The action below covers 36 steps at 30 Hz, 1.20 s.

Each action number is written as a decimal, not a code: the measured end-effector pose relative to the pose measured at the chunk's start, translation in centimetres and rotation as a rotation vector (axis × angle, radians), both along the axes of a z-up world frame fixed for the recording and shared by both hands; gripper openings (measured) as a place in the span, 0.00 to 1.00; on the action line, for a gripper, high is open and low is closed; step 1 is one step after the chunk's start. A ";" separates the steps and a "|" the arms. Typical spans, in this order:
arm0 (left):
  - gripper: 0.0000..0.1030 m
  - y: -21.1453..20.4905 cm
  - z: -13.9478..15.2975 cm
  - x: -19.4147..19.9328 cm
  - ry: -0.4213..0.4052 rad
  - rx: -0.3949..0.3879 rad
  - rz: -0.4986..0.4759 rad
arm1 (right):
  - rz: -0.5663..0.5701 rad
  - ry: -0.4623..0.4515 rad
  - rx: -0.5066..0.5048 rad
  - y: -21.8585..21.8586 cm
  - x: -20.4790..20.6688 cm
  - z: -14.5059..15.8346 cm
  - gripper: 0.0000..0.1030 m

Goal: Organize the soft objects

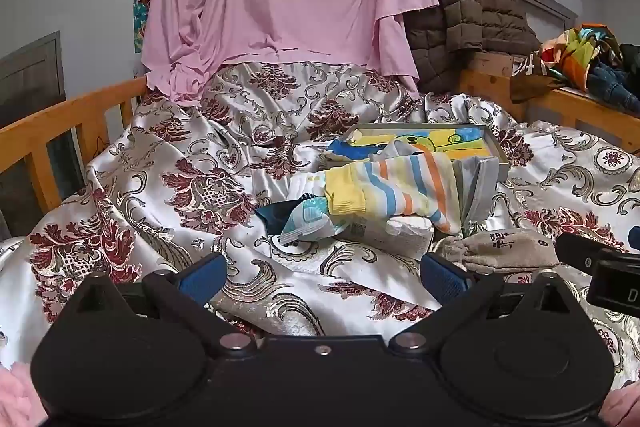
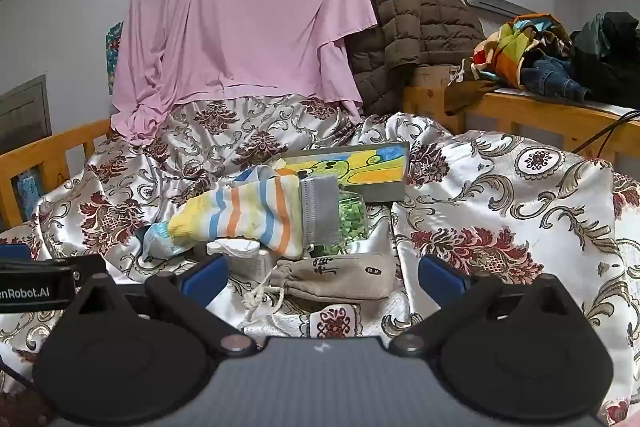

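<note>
From the left wrist, the beige drawstring cloth pouch (image 1: 504, 251) lies crosswise on the satin floral quilt (image 1: 160, 187), ahead-right of the left gripper (image 1: 322, 277), which gapes wide, empty.

From the right wrist, the pouch (image 2: 336, 279) sits just ahead between the right gripper (image 2: 322, 277)'s wide-spread, empty fingers, so the right is nearer.

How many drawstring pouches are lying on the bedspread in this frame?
1. The grey-beige drawstring pouch lies on the bedspread just ahead of the open right gripper, below the striped sock. Others could be buried under the sock pile.
</note>
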<state>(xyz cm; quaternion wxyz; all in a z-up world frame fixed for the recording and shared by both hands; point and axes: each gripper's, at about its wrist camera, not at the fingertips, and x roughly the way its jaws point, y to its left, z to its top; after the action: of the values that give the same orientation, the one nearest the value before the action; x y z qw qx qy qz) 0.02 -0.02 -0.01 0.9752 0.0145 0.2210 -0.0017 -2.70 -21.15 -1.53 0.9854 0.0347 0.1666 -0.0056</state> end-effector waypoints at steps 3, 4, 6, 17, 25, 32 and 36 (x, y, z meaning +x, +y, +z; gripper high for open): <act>0.99 0.0 0.0 0.0 -0.005 -0.001 0.000 | 0.001 0.003 -0.002 0.0 0.0 0.0 1.00; 0.99 0.0 0.0 0.0 -0.004 -0.002 0.000 | 0.002 0.004 -0.001 0.0 0.0 0.0 1.00; 0.99 0.1 0.0 0.1 -0.003 -0.002 0.001 | 0.002 0.003 -0.002 0.0 0.0 0.0 1.00; 0.99 0.0 0.0 0.0 -0.010 0.002 0.000 | -0.002 0.001 -0.001 0.0 0.1 -0.1 1.00; 0.99 0.0 0.0 0.0 -0.011 0.004 0.000 | -0.002 0.003 0.001 0.0 0.1 -0.1 1.00; 0.99 0.0 0.0 0.0 -0.011 0.003 0.000 | -0.002 0.003 0.001 -0.1 0.1 -0.1 1.00; 0.99 0.0 0.0 0.0 -0.011 0.003 -0.001 | -0.001 0.004 0.002 -0.1 0.1 -0.1 1.00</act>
<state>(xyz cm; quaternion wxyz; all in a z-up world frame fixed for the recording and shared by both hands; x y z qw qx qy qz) 0.00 -0.05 -0.02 0.9764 0.0160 0.2155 -0.0016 -2.63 -21.22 -1.64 0.9851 0.0356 0.1684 -0.0061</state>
